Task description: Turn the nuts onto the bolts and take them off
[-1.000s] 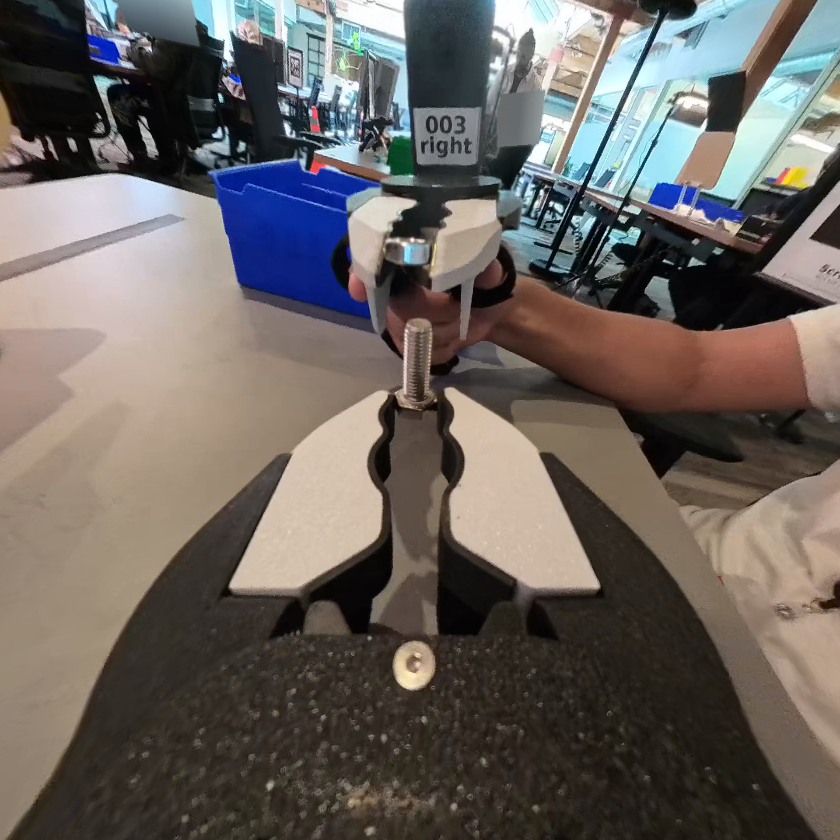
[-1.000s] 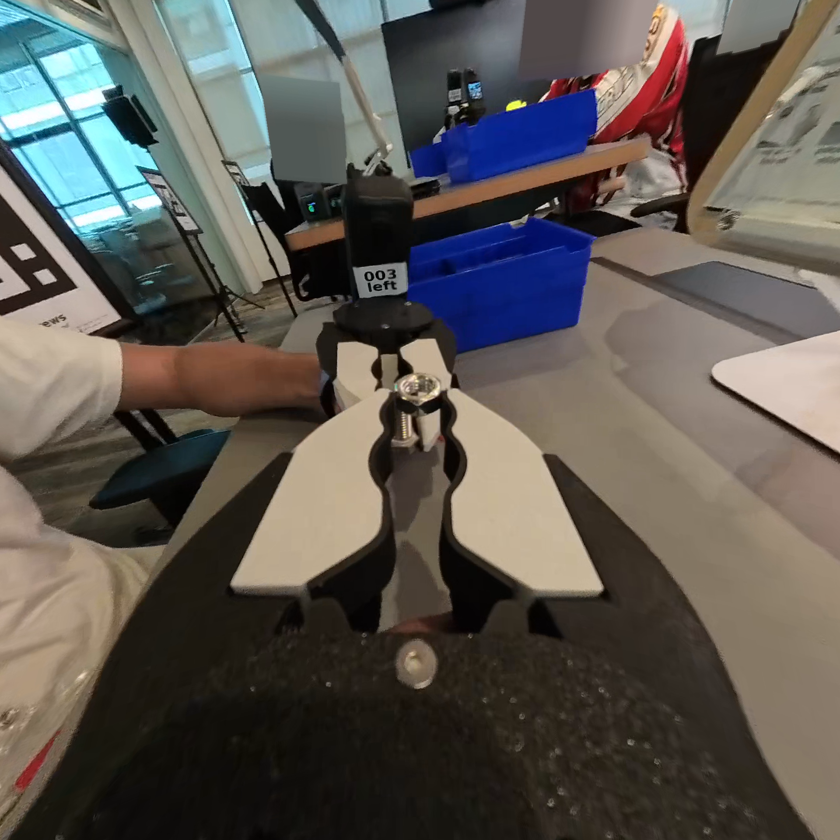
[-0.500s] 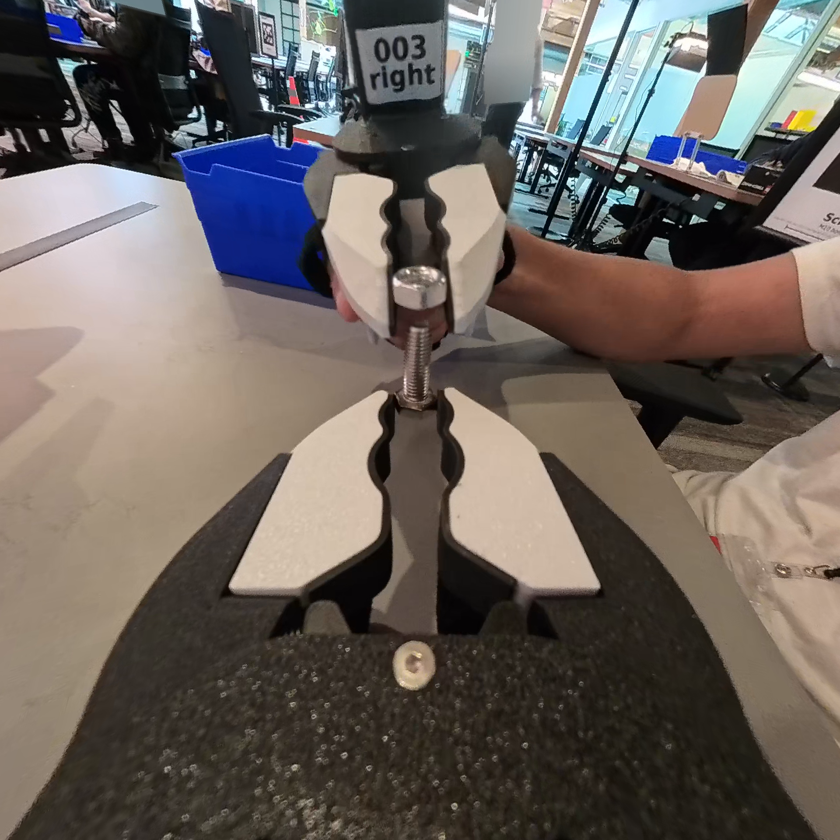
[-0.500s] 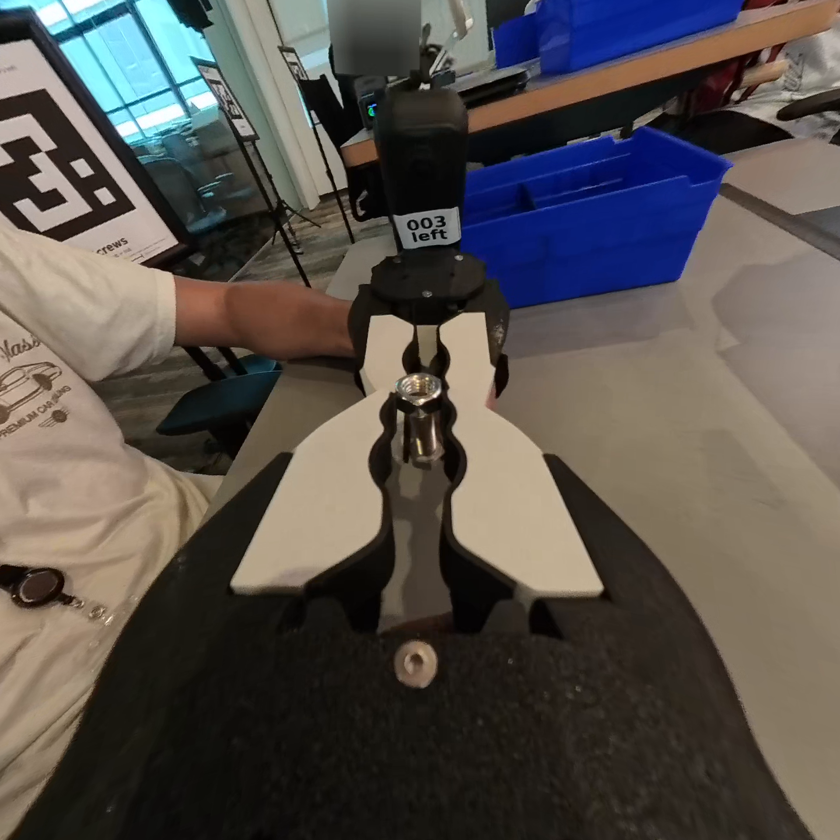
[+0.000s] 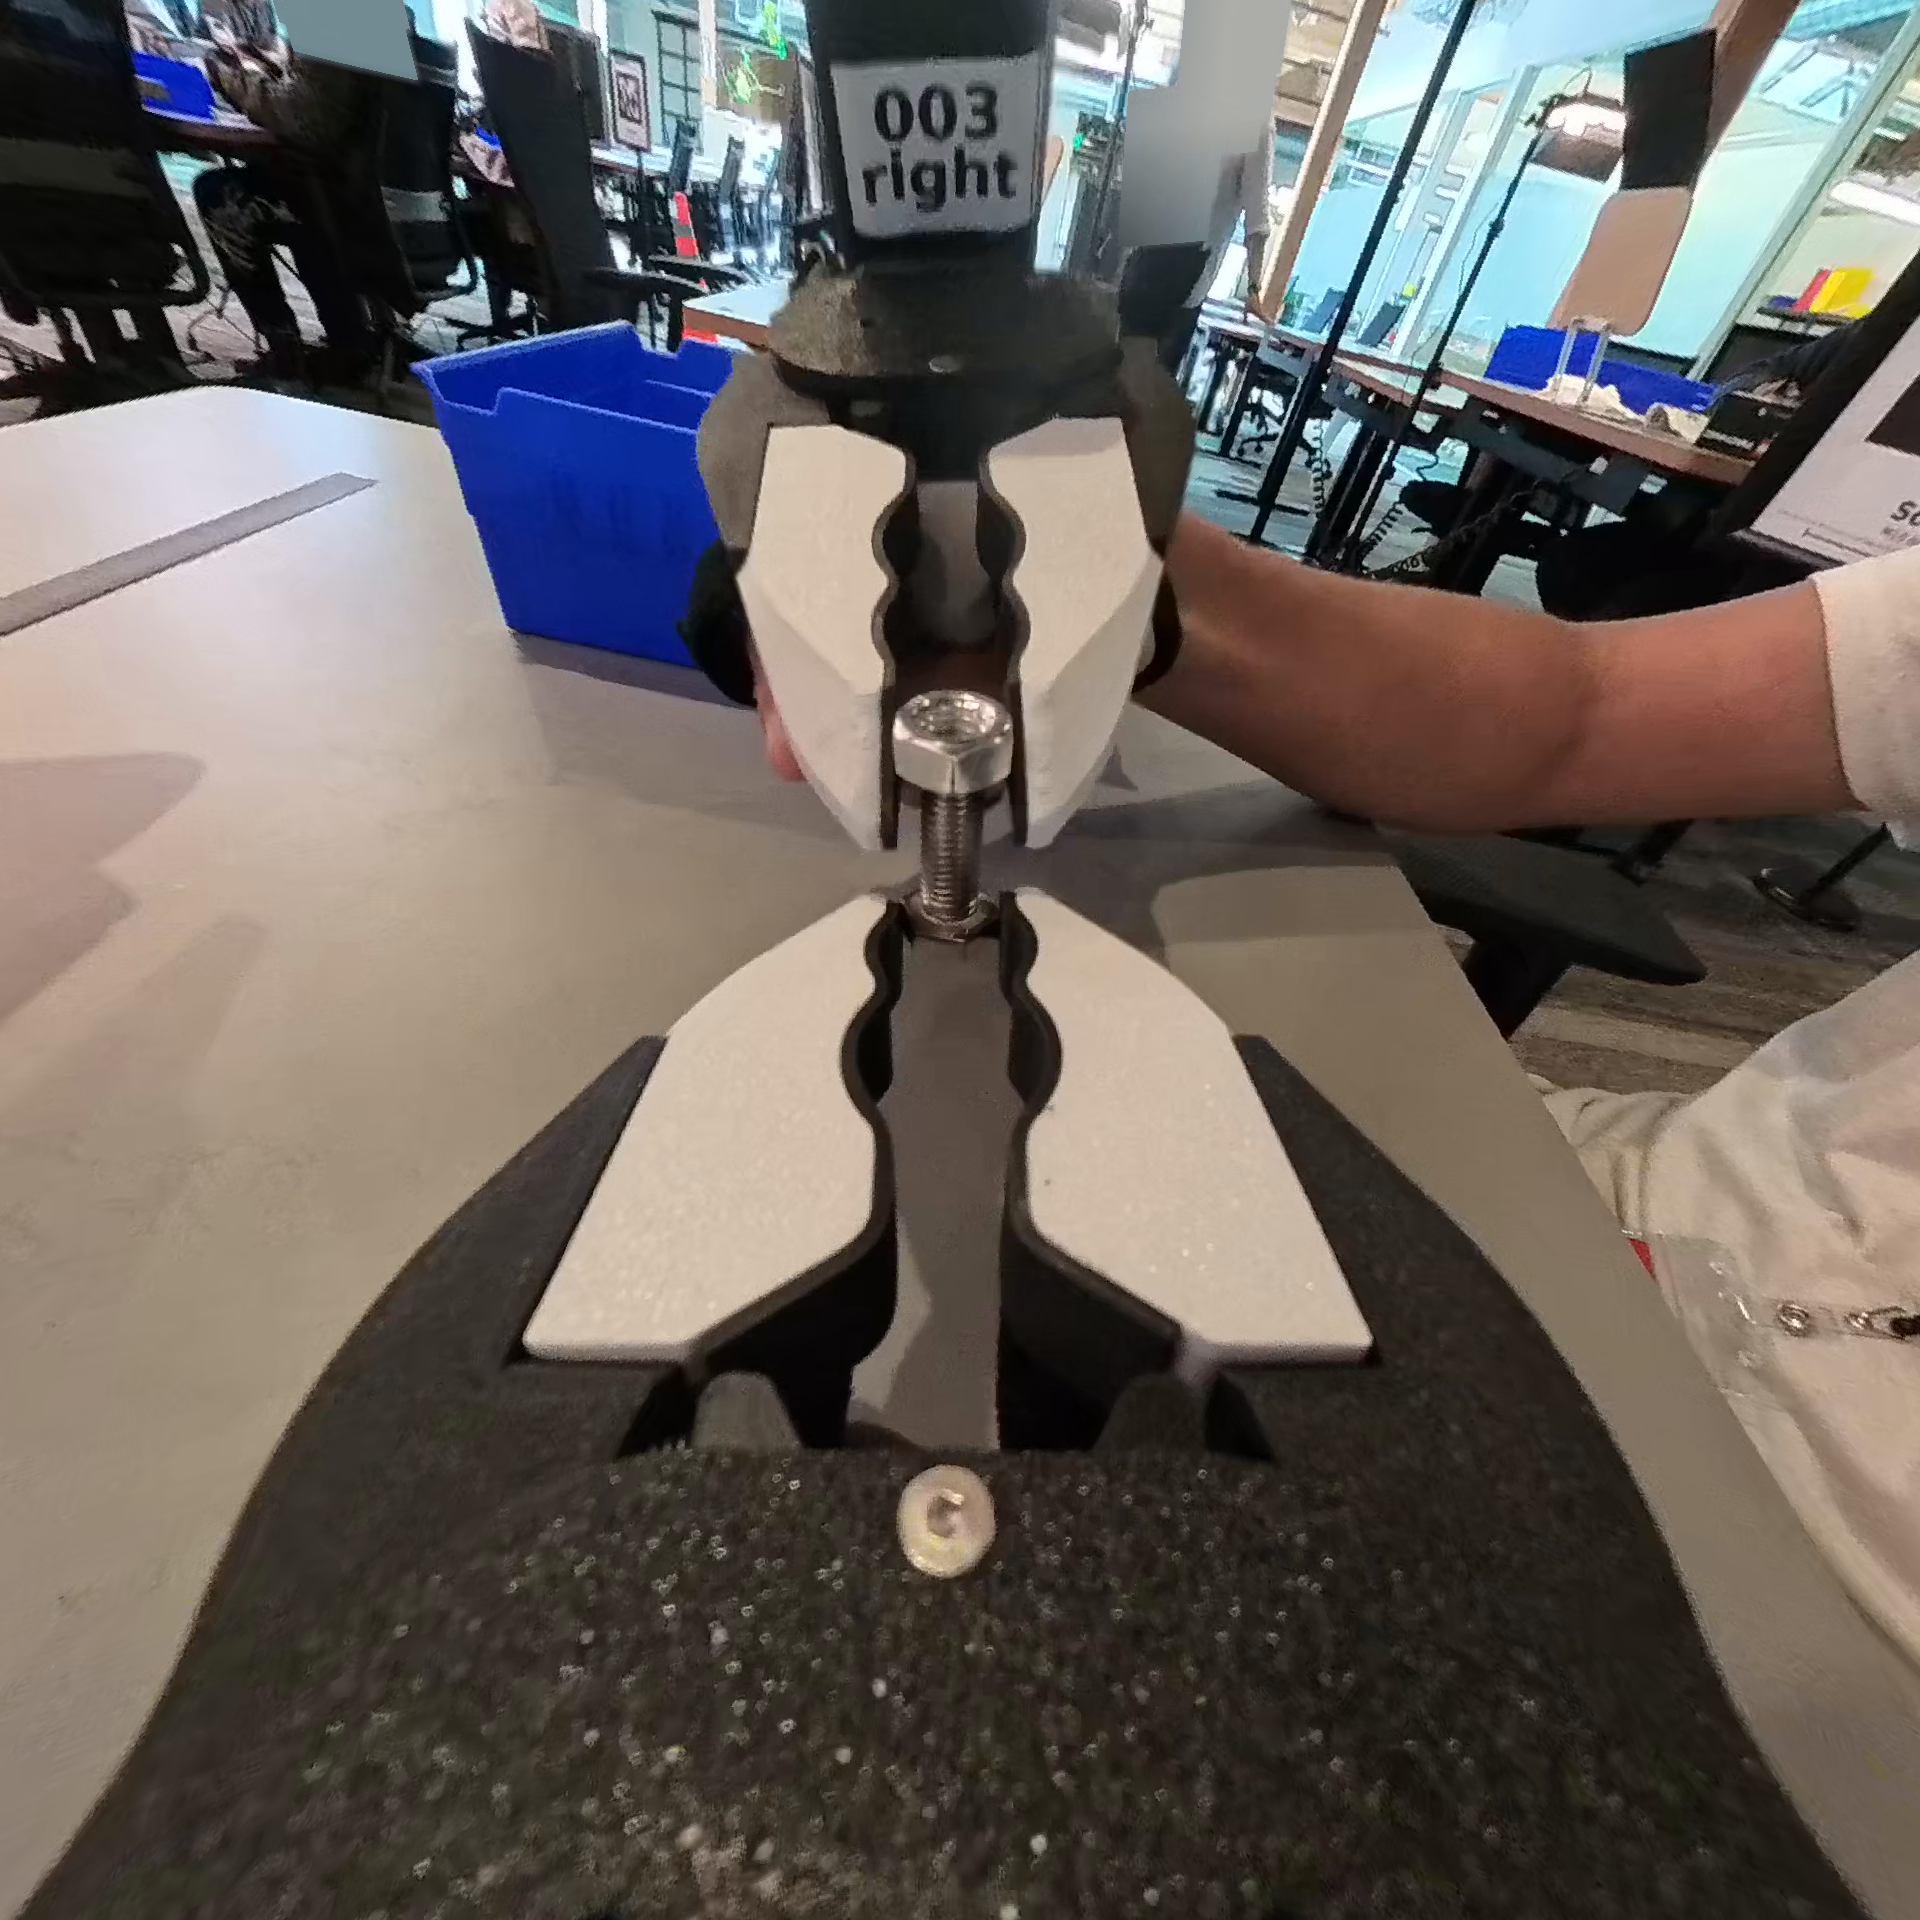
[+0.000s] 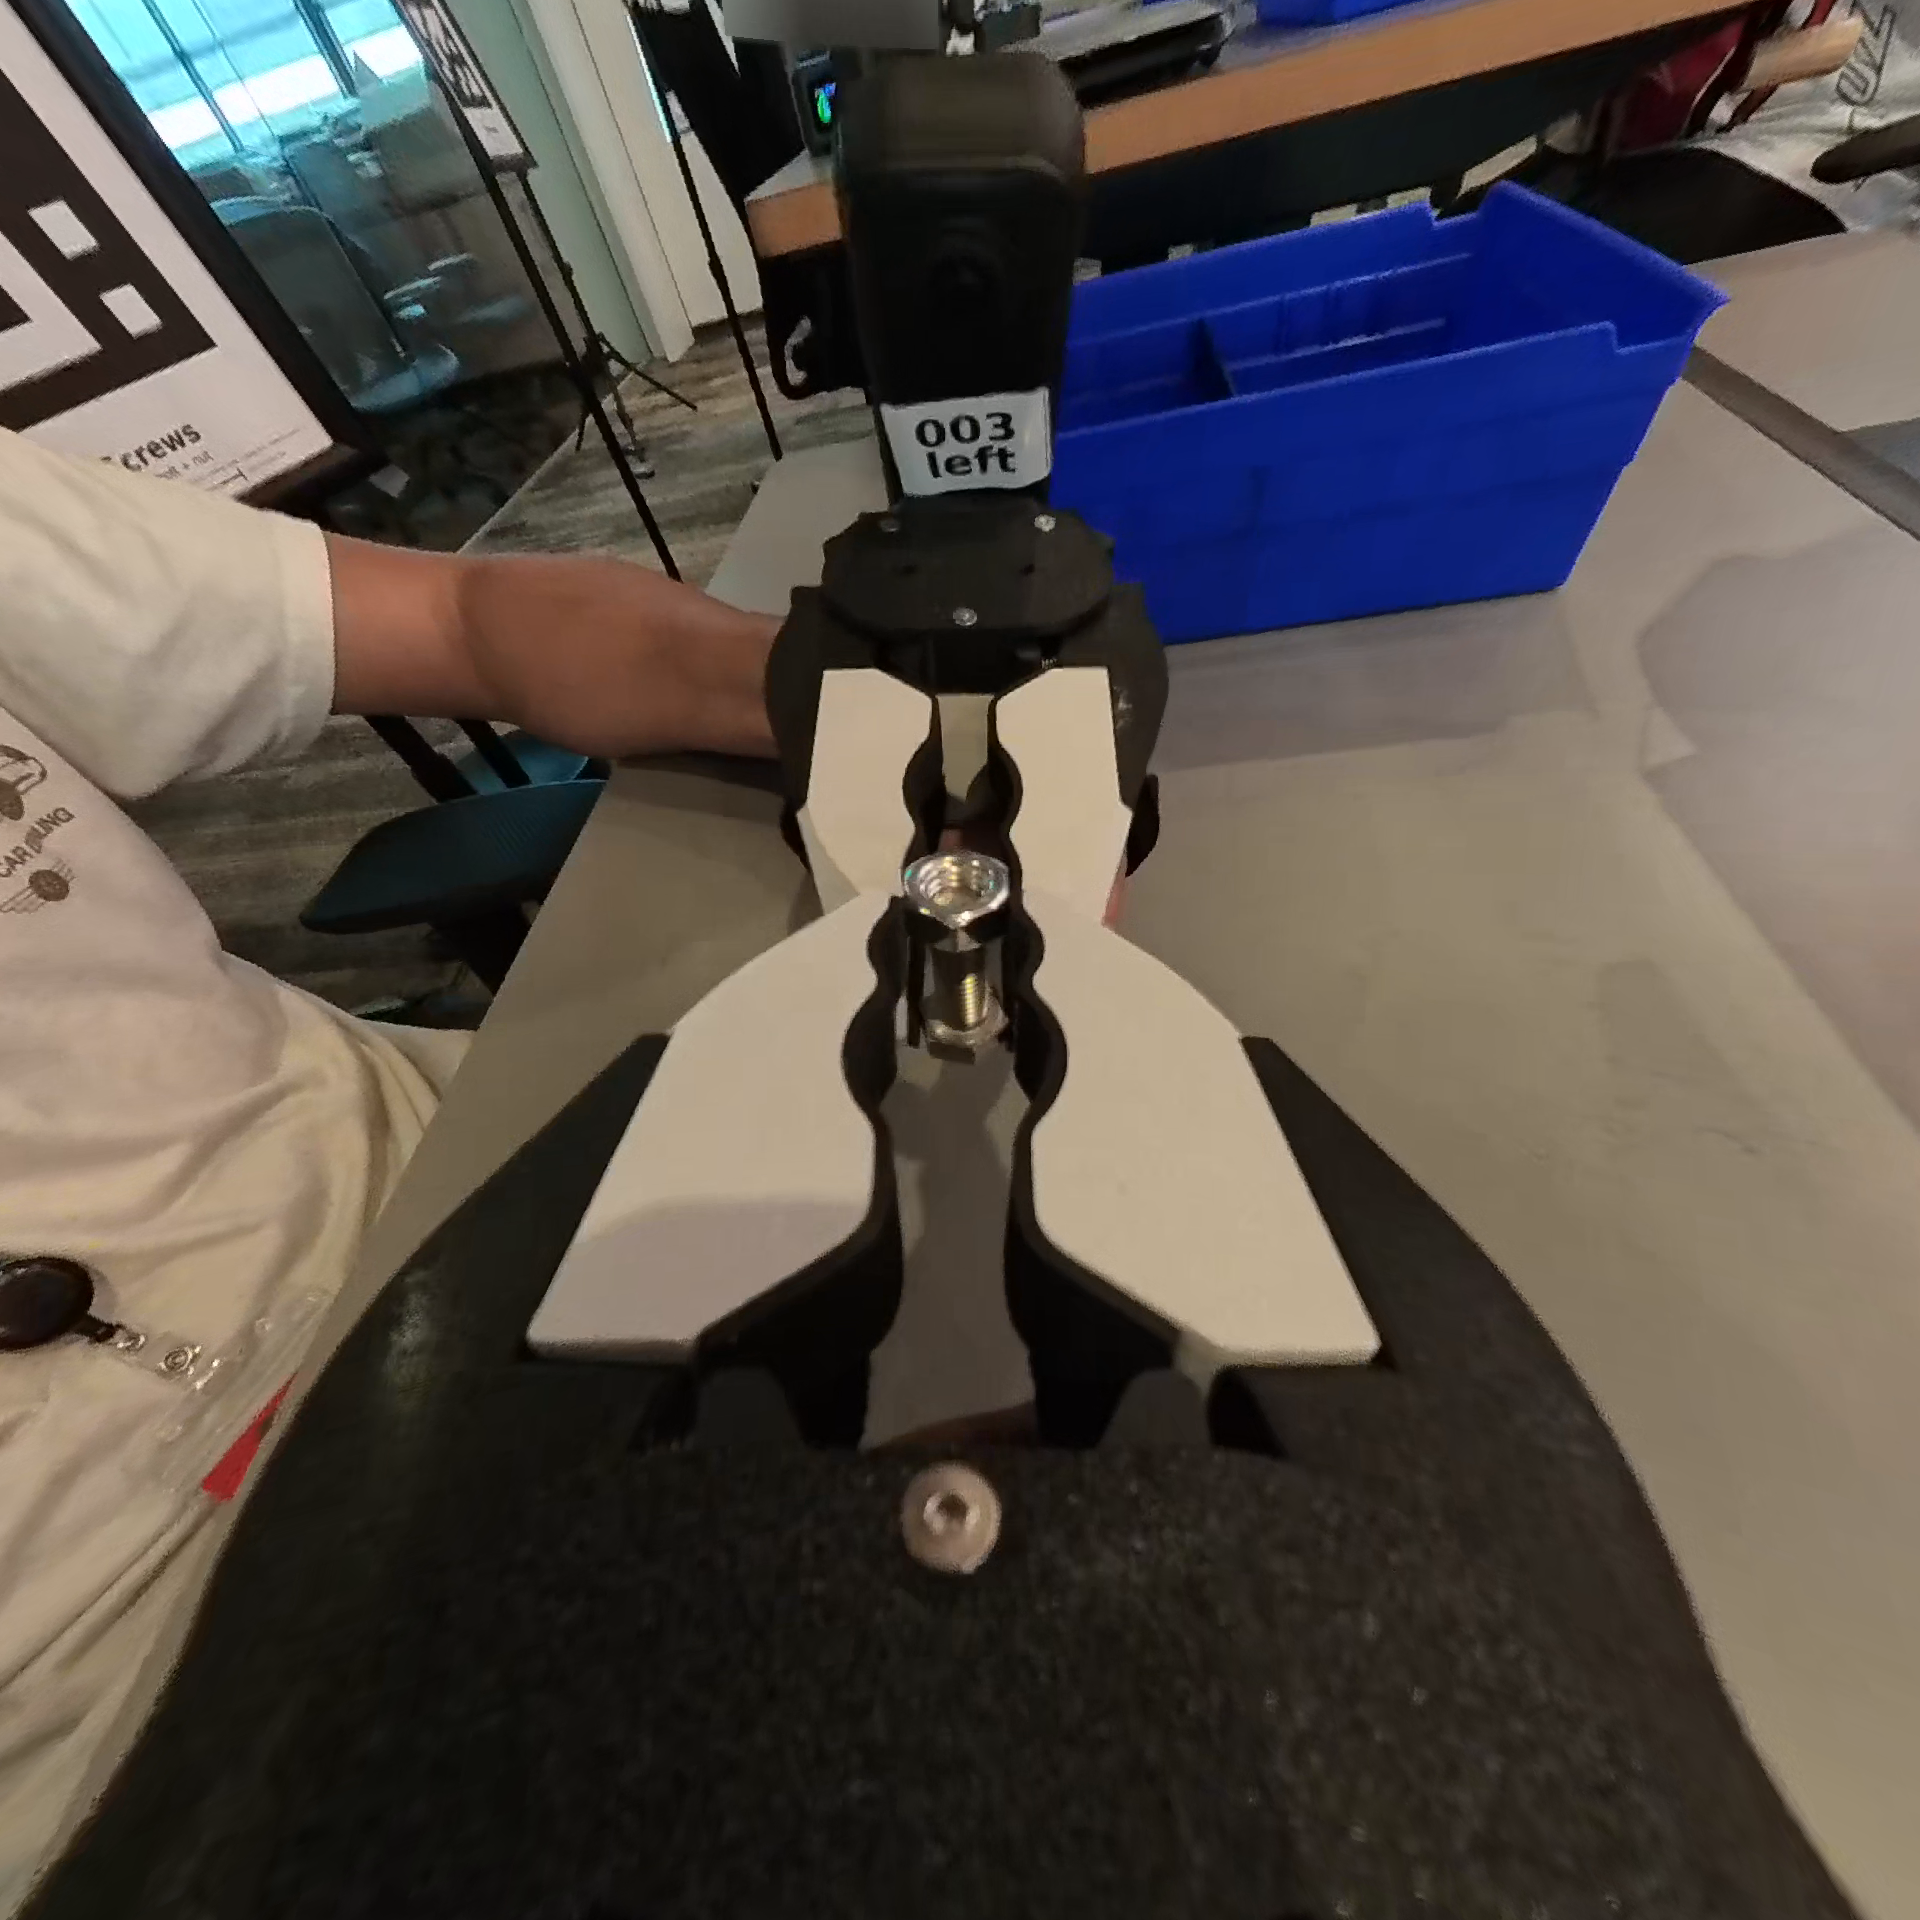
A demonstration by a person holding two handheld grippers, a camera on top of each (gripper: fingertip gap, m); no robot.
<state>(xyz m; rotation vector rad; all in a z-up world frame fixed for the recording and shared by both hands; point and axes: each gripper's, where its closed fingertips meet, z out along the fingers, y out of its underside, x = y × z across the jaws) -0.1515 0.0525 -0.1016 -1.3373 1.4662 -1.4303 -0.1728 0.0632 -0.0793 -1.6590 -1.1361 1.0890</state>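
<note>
Grey and bare apart from a blue plastic bin, the surface lies beneath both tools; the left gripper has its jaws clenched on the head of an upright threaded steel bolt.

The right gripper clamps a shiny steel hex nut seated at the bolt's tip; threading looks barely begun, so winding down and removal remain.

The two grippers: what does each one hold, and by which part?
Left gripper holds the bolt by its head; right gripper holds the nut by its flats.
</note>
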